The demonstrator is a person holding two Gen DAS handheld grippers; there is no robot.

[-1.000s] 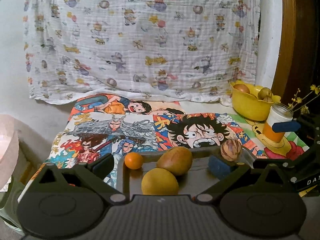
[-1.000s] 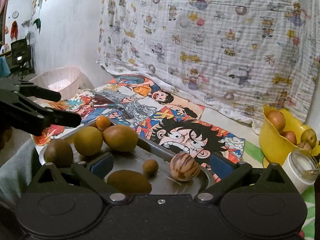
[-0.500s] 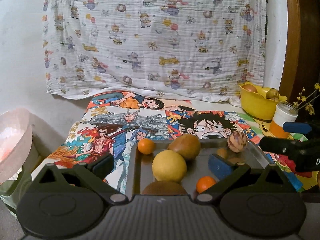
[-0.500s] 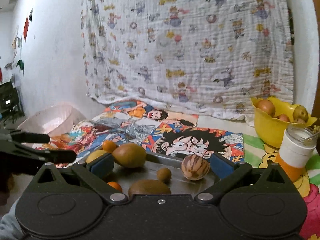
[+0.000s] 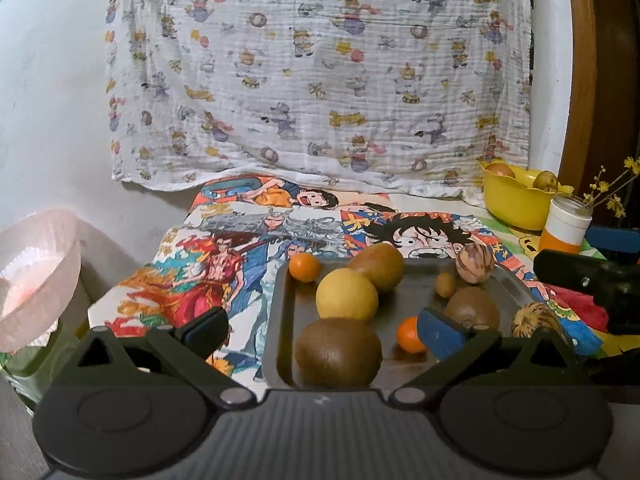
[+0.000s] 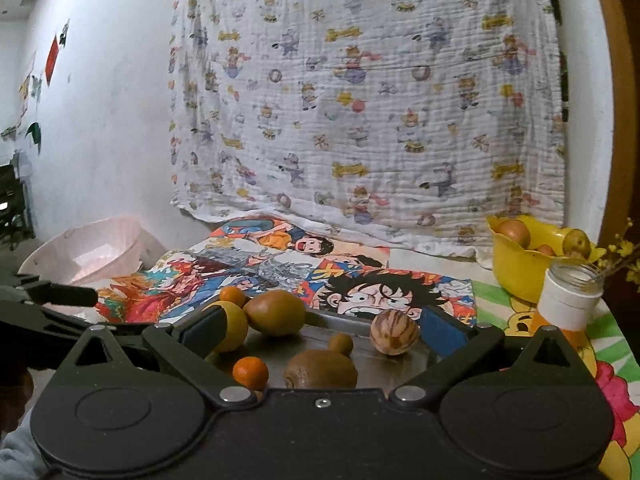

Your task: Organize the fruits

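Note:
A metal tray (image 5: pixel 282 304) (image 6: pixel 404 360) holds several fruits: a yellow lemon (image 5: pixel 346 295), a brown kiwi (image 5: pixel 338 352) at the front, a tan oval fruit (image 5: pixel 380 266), two small oranges (image 5: pixel 305 267) (image 5: pixel 409 334), a striped round fruit (image 5: pixel 474 263) (image 6: pixel 394 332) and another kiwi (image 6: pixel 320 369). My left gripper (image 5: pixel 320 328) is open and empty, hovering before the tray's near edge. My right gripper (image 6: pixel 320 328) is open and empty, also short of the tray. Each gripper shows at the edge of the other's view.
A yellow bowl (image 5: pixel 516 204) (image 6: pixel 520 268) with fruit stands at the back right. A glass jar (image 5: pixel 566 224) (image 6: pixel 570 300) with an orange base stands beside it. A pink basin (image 5: pixel 36 272) (image 6: pixel 92 252) sits off the left edge. A cartoon cloth covers the table.
Both grippers have pulled back and risen from the tray. More of the tray's front fruit shows now, and the tray looks smaller and farther off.

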